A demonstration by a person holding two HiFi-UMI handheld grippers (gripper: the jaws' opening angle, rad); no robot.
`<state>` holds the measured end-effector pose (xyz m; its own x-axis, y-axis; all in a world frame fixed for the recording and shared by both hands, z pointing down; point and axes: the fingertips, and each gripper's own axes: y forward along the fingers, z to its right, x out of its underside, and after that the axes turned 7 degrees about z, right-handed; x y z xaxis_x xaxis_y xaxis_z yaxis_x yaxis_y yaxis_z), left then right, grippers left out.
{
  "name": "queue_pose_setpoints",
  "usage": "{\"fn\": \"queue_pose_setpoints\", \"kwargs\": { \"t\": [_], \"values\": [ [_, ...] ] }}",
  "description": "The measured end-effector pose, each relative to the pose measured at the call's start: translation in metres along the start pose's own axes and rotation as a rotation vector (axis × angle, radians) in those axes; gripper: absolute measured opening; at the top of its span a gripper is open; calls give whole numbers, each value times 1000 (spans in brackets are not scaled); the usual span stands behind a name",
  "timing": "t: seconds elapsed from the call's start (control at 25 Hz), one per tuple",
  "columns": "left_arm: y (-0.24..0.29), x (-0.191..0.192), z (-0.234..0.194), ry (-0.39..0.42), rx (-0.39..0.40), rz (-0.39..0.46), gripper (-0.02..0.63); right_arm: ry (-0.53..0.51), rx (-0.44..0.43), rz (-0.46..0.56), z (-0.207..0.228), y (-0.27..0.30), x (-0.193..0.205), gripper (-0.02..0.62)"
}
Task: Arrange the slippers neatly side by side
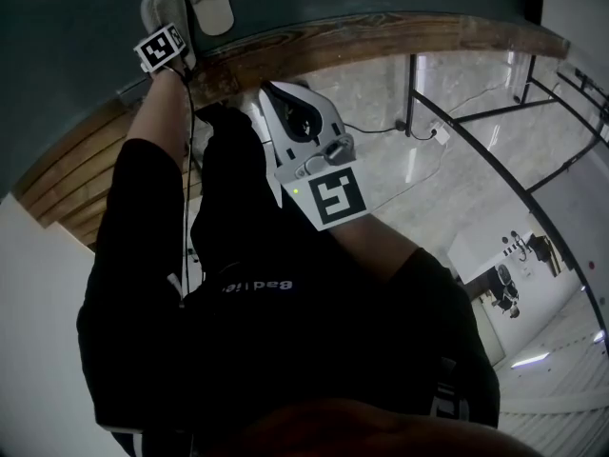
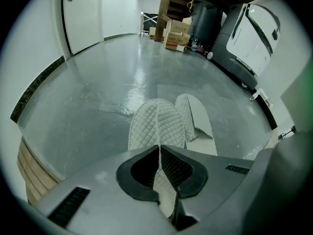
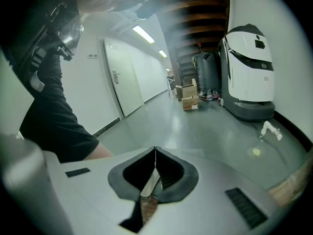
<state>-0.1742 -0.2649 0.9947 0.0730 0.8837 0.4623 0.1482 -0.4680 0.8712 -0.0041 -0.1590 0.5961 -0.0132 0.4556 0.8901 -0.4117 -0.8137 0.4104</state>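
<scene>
Two slippers noted: left gripper [image 2: 159, 147] jaws clamped narrow on the near edge of one white quilted slipper [image 2: 156, 124]; second slipper [image 2: 196, 115] lies on the grey floor [image 2: 93, 97] just beside it. Right gripper [image 3: 155, 149] jaws pressed together, empty. Distant cardboard boxes [image 2: 172, 32]: contents not discernible.

The wide lenses bend all three views and leave dark corners. Strip lights [image 3: 143, 33] give cool, even light, with pale glare on the glossy floor [image 2: 129, 97]. The head view is dim, filled by dark clothing [image 1: 285, 350]. The right gripper [image 3: 155, 151] looks soft close up.
</scene>
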Motion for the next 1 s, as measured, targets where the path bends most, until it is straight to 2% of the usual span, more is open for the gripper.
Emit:
{"fn": "queue_pose_setpoints", "kwargs": {
  "t": [0.24,0.56,0.64,0.8,1.0],
  "values": [
    [16,-26,-3,-39,-7,22,12,24,42,-20,11,-4,13,0],
    [36,-50,-1,-25,0,48,12,47,64,-45,14,-7,35,0],
    [39,-50,0,-38,0,39,11,60,65,-55,14,-6,41,0],
    [42,-38,14,-100,45,-36,12,62,76,-74,19,-8,52,0],
    [44,-41,11,-90,51,-22,14,62,63,-68,14,-6,54,0]
  ]
}}
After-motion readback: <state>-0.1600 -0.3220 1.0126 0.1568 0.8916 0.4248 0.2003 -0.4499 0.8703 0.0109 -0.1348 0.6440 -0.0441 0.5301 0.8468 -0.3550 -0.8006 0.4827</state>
